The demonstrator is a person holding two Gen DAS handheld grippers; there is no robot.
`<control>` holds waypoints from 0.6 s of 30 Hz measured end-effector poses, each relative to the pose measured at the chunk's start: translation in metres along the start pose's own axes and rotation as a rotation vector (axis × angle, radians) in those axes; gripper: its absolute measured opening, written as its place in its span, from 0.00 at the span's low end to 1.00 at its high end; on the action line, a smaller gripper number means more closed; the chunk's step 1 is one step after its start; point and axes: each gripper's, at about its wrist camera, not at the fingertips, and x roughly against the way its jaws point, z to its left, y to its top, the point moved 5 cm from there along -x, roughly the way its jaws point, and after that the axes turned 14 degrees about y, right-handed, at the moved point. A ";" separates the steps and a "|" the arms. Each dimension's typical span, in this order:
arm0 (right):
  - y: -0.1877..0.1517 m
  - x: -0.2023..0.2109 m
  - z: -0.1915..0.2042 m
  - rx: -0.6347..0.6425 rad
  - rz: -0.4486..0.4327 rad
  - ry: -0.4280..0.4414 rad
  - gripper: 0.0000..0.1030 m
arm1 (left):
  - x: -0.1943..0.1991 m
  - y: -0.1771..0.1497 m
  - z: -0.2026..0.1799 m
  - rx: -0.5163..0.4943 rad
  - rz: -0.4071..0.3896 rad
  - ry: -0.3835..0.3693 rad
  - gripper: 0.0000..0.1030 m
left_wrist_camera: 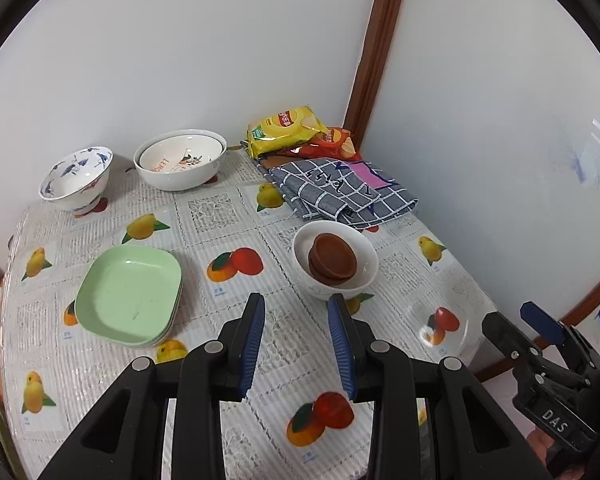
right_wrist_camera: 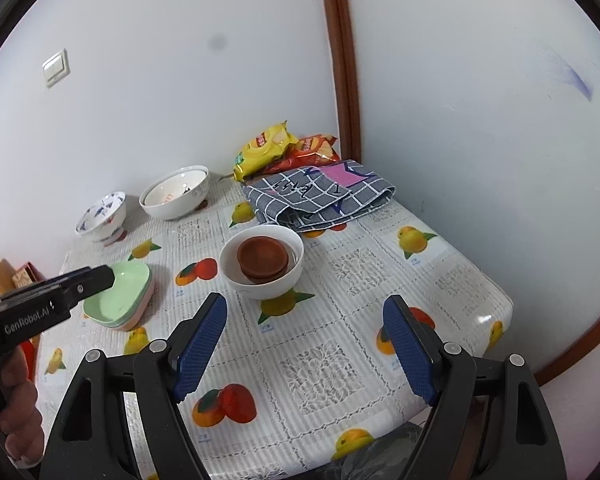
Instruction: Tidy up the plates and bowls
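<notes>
Blue-padded left tongs (left_wrist_camera: 296, 344) hang narrowly parted over the counter (left_wrist_camera: 236, 220), gripping nothing. Right tongs (right_wrist_camera: 305, 350) gape wide, also empty. Ahead, a white bowl (right_wrist_camera: 261, 264) holding brown saucers (right_wrist_camera: 263, 258) rests near the stacked green plates (left_wrist_camera: 129, 295).

Brown saucers (right_wrist_camera: 263, 258) (perhaps two) inside white bowl (right_wrist_camera: 261, 264), upright.
</notes>
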 end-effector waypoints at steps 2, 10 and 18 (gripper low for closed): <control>0.003 -0.006 -0.003 -0.003 0.008 0.016 0.78 | -0.010 0.004 -0.004 -0.013 0.018 0.005 0.30; 0.013 -0.046 -0.029 -0.043 0.042 0.027 0.72 | -0.060 0.014 -0.010 -0.013 0.111 0.000 0.30; 0.016 -0.110 -0.048 -0.099 0.126 0.052 0.64 | -0.114 0.021 -0.017 -0.005 0.182 -0.028 0.30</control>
